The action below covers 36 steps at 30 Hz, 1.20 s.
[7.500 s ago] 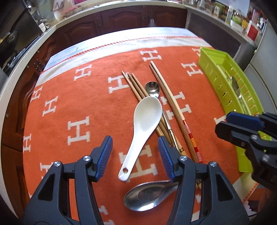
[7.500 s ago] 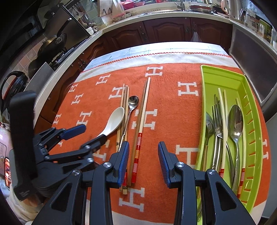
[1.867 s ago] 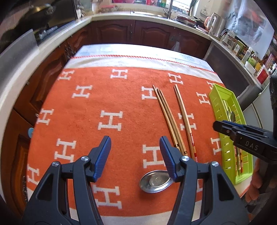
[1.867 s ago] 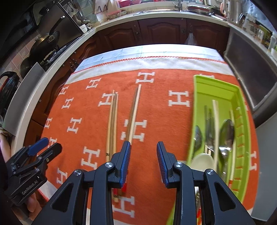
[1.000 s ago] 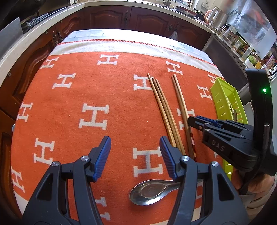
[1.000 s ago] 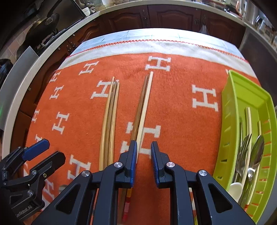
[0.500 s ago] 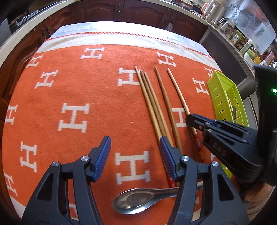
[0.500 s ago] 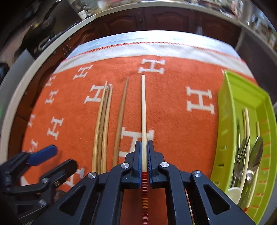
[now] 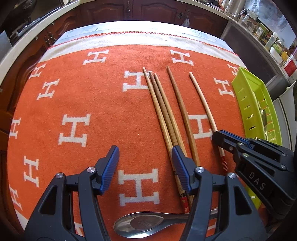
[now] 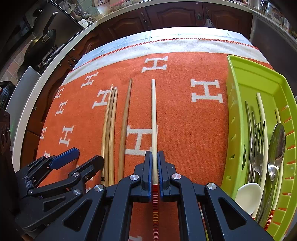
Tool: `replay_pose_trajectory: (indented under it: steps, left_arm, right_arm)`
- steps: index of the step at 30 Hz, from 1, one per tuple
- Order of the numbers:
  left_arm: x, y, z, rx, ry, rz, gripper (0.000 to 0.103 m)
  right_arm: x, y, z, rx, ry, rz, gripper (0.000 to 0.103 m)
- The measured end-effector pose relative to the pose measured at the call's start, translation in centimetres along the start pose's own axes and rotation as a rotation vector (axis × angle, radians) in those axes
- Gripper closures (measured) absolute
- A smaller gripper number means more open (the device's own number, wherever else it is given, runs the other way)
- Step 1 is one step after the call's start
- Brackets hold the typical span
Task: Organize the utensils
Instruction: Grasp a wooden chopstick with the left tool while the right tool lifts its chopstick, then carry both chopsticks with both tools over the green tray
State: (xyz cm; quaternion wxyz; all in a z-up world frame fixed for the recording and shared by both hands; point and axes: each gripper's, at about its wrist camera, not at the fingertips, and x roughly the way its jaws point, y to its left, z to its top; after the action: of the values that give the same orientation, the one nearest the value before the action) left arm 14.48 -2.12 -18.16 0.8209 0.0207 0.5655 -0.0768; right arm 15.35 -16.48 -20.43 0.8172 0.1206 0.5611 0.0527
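Since a moment ago, the right tongs (image 10: 155, 166) were pressed onto the pale chopstick (image 10: 153, 118), held for the green tray (image 10: 239, 115). Left tongs (image 9: 145, 166) are spread, opening, nothing between them.

A home kitchen. We take the orange blanket (image 10: 185, 115) with white H motifs as our landmark. Beyond its far edge we see dark wooden cabinet doors (image 10: 174, 16) under a pale countertop (image 10: 55, 61). To its left, pans (image 10: 42, 44) sit on a stove; to its right, jars and bottles (image 9: 274, 46) crowd a counter.
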Motion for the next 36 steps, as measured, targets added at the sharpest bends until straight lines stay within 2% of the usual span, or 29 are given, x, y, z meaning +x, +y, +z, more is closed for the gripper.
replay_pose_trajectory:
  steps: [6,9,11,14,16,19,27,31,36]
  left_arm:
    - [0.1,-0.5,0.7,-0.004,0.000,0.053,0.046]
    - [1.1,-1.2,0.9,0.010,0.040,0.065,0.047]
    - [1.0,-1.9,0.9,0.035,0.015,0.094,0.049]
    - [0.9,-2.2,1.0,0.035,0.006,0.077,0.063]
    - [0.7,-2.6,1.0,0.056,-0.008,0.075,0.096]
    - [0.4,-2.6,1.1,0.045,-0.013,0.065,0.097]
    - [0.5,-0.2,1.5,-0.085,0.019,-0.088,0.099]
    - [-1.2,0.2,1.8,-0.113,0.011,-0.154,0.099]
    - [-5.3,-1.5,2.3,-0.090,-0.048,-0.225,0.099]
  right_arm:
    - [0.0,0.1,0.0,0.005,-0.001,0.007,0.097]
    - [-0.1,0.1,0.0,0.007,-0.002,0.011,0.097]
    - [-0.1,0.0,0.0,0.009,-0.002,0.015,0.097]
    - [-0.2,0.0,-0.1,0.010,-0.004,0.019,0.097]
    - [-0.2,0.0,-0.1,0.012,-0.004,0.023,0.097]
    - [-0.1,0.0,-0.1,0.013,-0.002,0.033,0.098]
    - [-0.4,-0.4,0.0,0.038,-0.008,0.088,0.098]
    - [-2.1,-1.3,0.1,0.085,-0.033,0.143,0.098]
    - [-6.6,-2.6,0.6,0.123,-0.107,0.189,0.098]
